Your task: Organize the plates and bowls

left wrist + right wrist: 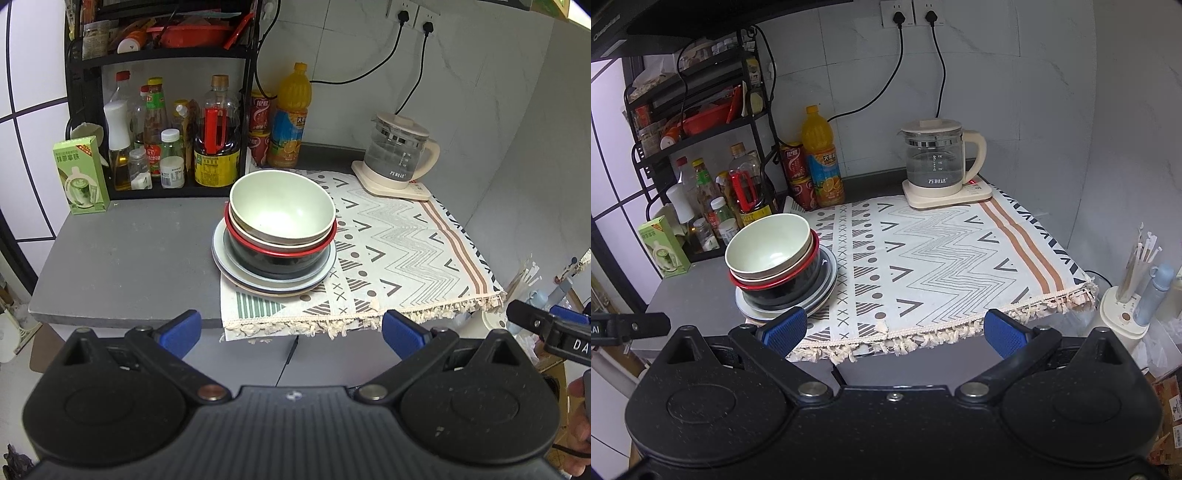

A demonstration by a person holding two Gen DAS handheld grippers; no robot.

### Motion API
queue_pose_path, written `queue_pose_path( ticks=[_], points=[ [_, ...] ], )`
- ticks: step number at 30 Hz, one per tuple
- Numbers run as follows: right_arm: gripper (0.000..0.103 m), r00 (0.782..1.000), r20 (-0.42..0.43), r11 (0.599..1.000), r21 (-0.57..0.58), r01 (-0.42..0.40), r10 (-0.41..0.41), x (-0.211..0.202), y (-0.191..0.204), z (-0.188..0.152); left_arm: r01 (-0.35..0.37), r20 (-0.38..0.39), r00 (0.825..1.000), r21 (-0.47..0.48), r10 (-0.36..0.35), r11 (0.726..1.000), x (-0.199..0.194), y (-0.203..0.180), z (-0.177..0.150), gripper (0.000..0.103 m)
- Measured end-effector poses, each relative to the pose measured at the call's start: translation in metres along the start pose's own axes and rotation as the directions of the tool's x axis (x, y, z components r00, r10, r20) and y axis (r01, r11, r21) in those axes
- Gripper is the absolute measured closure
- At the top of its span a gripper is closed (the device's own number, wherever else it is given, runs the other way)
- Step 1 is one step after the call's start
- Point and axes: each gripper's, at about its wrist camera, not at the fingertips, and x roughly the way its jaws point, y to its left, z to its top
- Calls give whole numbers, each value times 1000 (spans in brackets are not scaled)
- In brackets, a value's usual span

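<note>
We're looking at a home kitchen corner, pretty lived-in. A black rack (162, 55) stuffed with sauce and oil bottles (216, 147), an orange juice bottle (290, 114), a glass electric kettle (936, 158) plugged into wall sockets (910, 13), and stacked bowls (280, 218) and plates on a grey desk (125, 258) with a patterned cloth (942, 254).

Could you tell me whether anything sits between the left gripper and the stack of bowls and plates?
Nothing visible does. The left gripper is open in front of the counter edge, and only bare grey counter and the patterned cloth lie between it and the stack. The bottles and the kettle stand behind or beside it.
</note>
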Motion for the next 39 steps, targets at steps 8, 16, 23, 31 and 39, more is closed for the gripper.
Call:
queue_pose_path(
  ticks=[8, 16, 23, 31, 39],
  points=[
    [0, 1000, -1, 1000, -6, -11, 11, 1, 0, 1, -1, 6, 1000, 7, 1, 1000, 0, -2, 2, 0],
    [0, 1000, -12, 1000, -3, -10, 10, 2, -3, -1, -4, 3, 1000, 13, 4, 1000, 2, -4, 2, 0],
    [0, 1000, -19, 1000, -4, -11, 11, 5, -4, -1, -4, 3, 1000, 13, 4, 1000, 3, -4, 1, 0],
    [0, 1000, -22, 1000, -7, -12, 12, 7, -6, 0, -10, 2, 1000, 16, 10, 1000, 7, -6, 0, 0],
    [0, 1000, -27, 1000, -9, -7, 7, 9, -7, -1, -17, -5, 1000, 17, 18, 1000, 9, -5, 0, 0]
  ],
)
